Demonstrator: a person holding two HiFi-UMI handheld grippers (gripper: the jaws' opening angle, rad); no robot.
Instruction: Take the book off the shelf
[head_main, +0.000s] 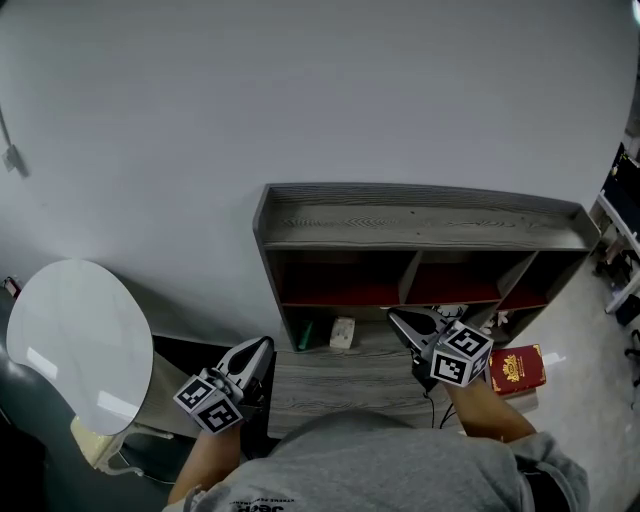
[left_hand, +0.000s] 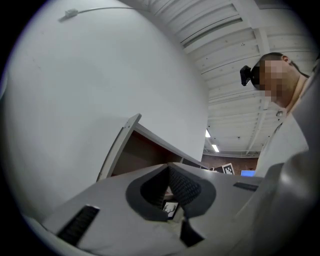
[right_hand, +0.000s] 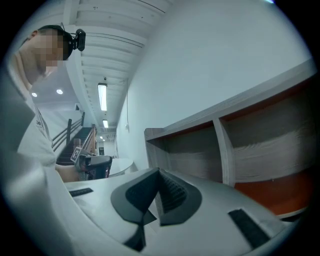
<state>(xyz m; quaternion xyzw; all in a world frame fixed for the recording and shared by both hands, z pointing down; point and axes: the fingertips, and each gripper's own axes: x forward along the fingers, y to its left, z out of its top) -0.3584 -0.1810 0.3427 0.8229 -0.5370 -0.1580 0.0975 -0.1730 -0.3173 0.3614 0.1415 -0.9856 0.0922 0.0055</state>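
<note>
The red hardback book with a gold emblem (head_main: 518, 368) is lying flat on the grey wood-grain worktop (head_main: 330, 385), cover facing up. It is sitting outside the grey wooden shelf unit with red backing (head_main: 420, 215), in front of its right end. The right claw (head_main: 398, 320) is hovering to the left of the book. Its marker cube is sitting just beside the book's left edge, while its tips are pointing away, up and left toward the shelf's lower opening. The cube is hiding part of the book, so its long axis is not showing clearly; its edges are lying slightly askew to the shelf front. The right claw's jaws are pressing together on nothing. The left claw (head_main: 258, 350) is hanging well apart from the book, near the worktop's left edge, likewise closed tight and empty.
</note>
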